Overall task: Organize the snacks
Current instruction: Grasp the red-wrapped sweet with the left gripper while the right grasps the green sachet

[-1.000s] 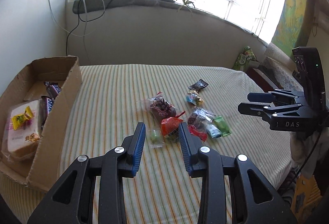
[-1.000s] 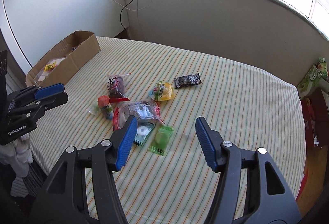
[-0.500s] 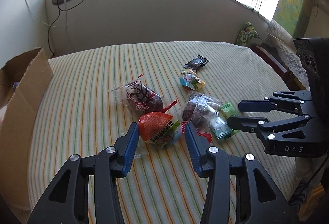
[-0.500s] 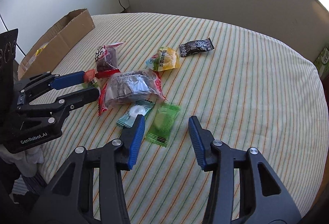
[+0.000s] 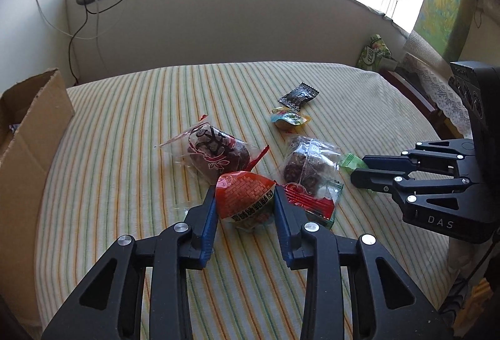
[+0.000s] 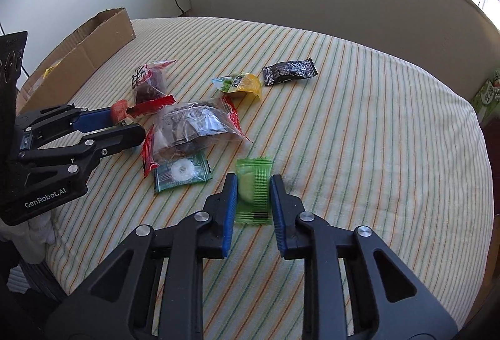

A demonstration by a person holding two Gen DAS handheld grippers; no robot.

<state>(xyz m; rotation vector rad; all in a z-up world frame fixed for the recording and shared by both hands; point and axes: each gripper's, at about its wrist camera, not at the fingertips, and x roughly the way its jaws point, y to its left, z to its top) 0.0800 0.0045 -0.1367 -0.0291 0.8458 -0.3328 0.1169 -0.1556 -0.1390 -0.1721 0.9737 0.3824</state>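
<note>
At the far left stands the cardboard box [image 5: 28,146], open at the top on the striped tablecloth [image 6: 359,127]; a yellow wrapper shows inside it, the rest too hidden for me to name. To its right, my left gripper [image 5: 244,202] has its blue pads against both sides of the red-orange snack packet [image 5: 245,199], which they pinch; I cannot tell whether it is lifted clear of the cloth. Just behind it lies a clear bag of dark red snack [image 5: 215,149], and to the right of my fingers a clear packet with a dark cake [image 5: 307,166], resting partly on a red wrapper [image 5: 307,205]. Beyond these sit a yellow jelly packet [image 6: 242,84] and a black candy wrapper [image 6: 289,71], close together. A dark green packet with a white ring [image 6: 182,173] lies just beside the cake packet. Farther right, my right gripper [image 6: 253,187] has closed its pads onto the long edges of the light green candy packet [image 6: 253,190], which lies flat on the cloth.
</note>
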